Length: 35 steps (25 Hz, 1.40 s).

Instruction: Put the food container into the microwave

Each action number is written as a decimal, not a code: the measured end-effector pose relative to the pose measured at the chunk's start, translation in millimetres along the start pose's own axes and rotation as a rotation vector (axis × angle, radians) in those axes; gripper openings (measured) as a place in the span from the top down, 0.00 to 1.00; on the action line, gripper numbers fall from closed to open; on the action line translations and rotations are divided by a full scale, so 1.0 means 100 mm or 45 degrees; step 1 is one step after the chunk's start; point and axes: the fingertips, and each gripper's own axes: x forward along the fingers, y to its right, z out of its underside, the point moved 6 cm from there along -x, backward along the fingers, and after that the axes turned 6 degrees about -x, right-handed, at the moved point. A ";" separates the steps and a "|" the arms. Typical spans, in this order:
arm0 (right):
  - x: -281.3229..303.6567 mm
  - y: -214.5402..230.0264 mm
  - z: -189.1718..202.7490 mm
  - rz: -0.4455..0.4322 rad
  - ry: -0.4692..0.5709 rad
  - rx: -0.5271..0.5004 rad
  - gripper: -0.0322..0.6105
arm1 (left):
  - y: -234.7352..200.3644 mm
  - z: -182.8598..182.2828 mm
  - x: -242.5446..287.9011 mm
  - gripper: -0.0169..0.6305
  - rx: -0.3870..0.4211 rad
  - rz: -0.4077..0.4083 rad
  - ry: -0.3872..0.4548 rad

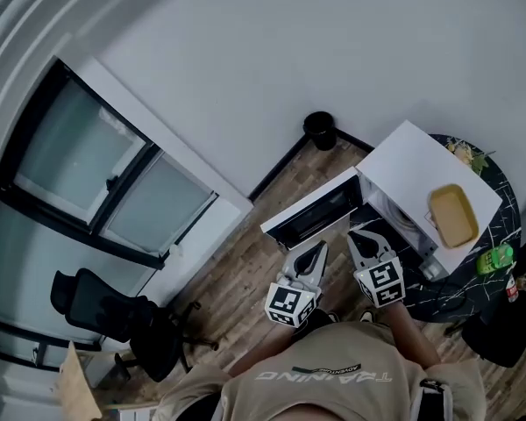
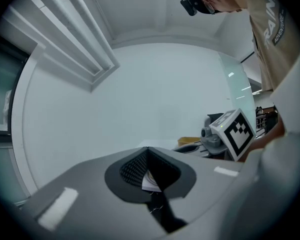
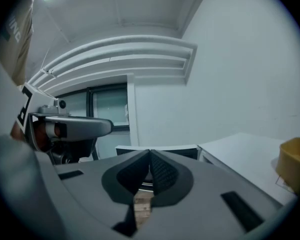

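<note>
Yellow food container atop the open microwave
Left gripper and right gripper hover side by side before its door; both jaws pressed together, holding nothing.

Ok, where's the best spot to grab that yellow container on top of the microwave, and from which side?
Probably its near rim. The yellow container lies flat on top of the microwave, looks open-topped and likely too wide to span. Bring the right gripper, now shut, down from above, one jaw inside the wall and one outside.
</note>
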 end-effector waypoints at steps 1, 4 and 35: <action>0.03 -0.04 0.03 -0.008 -0.006 0.001 0.93 | -0.02 0.01 0.02 0.97 0.003 0.006 -0.011; 0.09 -0.09 0.05 -0.038 -0.003 0.014 0.93 | -0.05 0.00 0.07 0.97 0.013 0.014 -0.026; 0.27 0.08 0.15 -0.041 -0.052 -0.066 0.93 | -0.13 0.06 0.21 0.97 0.031 -0.001 -0.079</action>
